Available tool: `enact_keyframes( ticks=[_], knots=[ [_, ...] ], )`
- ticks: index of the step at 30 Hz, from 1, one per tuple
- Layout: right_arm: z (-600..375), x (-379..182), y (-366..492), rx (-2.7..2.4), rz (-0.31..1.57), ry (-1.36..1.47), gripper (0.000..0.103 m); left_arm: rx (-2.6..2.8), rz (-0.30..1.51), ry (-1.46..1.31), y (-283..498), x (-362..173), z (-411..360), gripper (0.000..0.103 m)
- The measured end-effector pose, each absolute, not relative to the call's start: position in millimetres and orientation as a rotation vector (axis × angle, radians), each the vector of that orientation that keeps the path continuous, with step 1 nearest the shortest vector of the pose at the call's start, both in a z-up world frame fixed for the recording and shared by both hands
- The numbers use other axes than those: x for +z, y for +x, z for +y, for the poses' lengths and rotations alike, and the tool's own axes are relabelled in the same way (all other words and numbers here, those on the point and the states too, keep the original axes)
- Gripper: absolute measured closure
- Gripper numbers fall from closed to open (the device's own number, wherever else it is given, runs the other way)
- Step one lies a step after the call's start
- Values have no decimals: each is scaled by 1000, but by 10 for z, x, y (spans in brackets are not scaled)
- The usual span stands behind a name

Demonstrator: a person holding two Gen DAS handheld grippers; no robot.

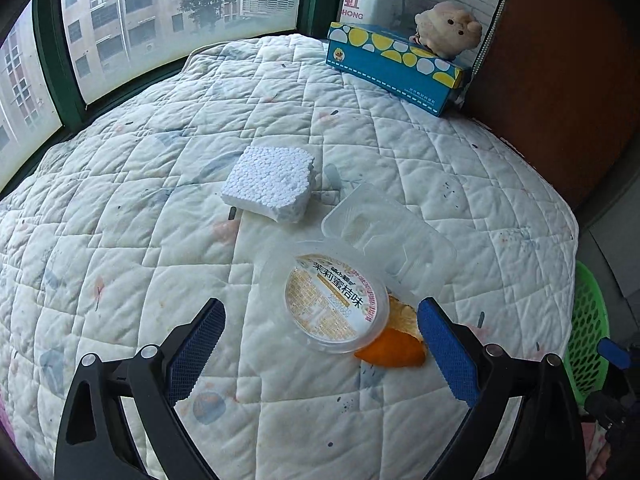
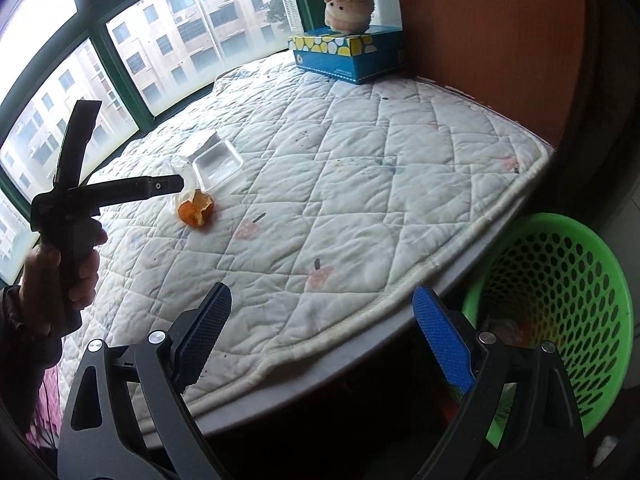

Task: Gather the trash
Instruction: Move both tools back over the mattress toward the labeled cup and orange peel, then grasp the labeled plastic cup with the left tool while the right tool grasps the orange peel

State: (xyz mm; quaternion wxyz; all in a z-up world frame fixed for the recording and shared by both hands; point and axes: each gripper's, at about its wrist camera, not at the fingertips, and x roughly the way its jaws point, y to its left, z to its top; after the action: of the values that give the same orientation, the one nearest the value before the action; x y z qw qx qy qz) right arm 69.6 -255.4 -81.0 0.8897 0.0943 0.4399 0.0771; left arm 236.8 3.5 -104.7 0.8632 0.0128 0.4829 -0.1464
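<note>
On the quilted pad (image 1: 360, 144) lie a white foam block (image 1: 269, 182), a clear plastic tray (image 1: 386, 234), a round plastic cup with a printed lid (image 1: 332, 304) and an orange peel (image 1: 394, 342) tucked under the cup's right side. My left gripper (image 1: 320, 314) is open and hovers just in front of the cup, its blue pads either side of it. My right gripper (image 2: 322, 308) is open and empty near the pad's front edge, beside the green basket (image 2: 560, 300). The peel (image 2: 196, 208) and tray (image 2: 218, 164) show in the right wrist view, behind the left gripper's body.
A blue tissue box (image 1: 394, 66) with a plush toy (image 1: 448, 28) behind it stands at the far right corner. Windows run along the far left. A brown wall (image 1: 560, 60) bounds the right side. The basket holds some trash (image 2: 506, 330).
</note>
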Motion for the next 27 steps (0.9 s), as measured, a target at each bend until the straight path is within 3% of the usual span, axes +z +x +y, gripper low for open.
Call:
enact_keyframes(
  ticks=[7, 14, 27],
  knots=[
    [-2331, -859, 877, 194, 937, 170, 14, -370, 1029, -21, 2487, -1135, 132, 10],
    [-2039, -882, 1042, 243, 951, 127, 18, -427, 1040, -68, 2552, -1205, 201, 38],
    [-1467, -1015, 1422, 343, 977, 91, 30, -390, 968, -63, 2448, -971, 491, 39]
  ],
)
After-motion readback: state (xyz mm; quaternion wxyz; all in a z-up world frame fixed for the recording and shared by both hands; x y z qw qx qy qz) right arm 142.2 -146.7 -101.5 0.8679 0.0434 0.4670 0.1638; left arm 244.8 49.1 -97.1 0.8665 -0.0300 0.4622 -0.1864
